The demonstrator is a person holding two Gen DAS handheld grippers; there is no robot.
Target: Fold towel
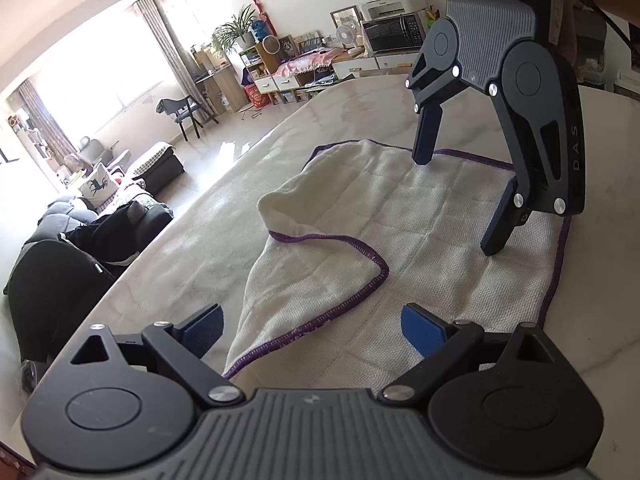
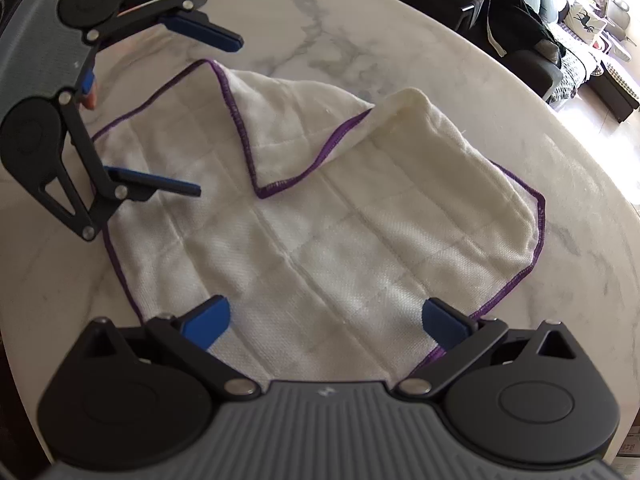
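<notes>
Towel [image 2: 320, 240] lies loose below my left gripper [image 1: 312, 326] and right gripper [image 2: 326, 320], both open, empty. Risk: the bunched flap slides when regripped.

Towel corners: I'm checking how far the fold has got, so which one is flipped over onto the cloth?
The purple-edged corner lying on the middle of the towel; the other visible corners lie out at its edges on the marble table.

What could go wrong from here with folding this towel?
The folded-over corner lies crooked, so pressing on may give an uneven fold. Both the left gripper and right gripper stand open with nothing held, so a grab may catch one layer only. The towel could slide on the smooth marble table.
</notes>
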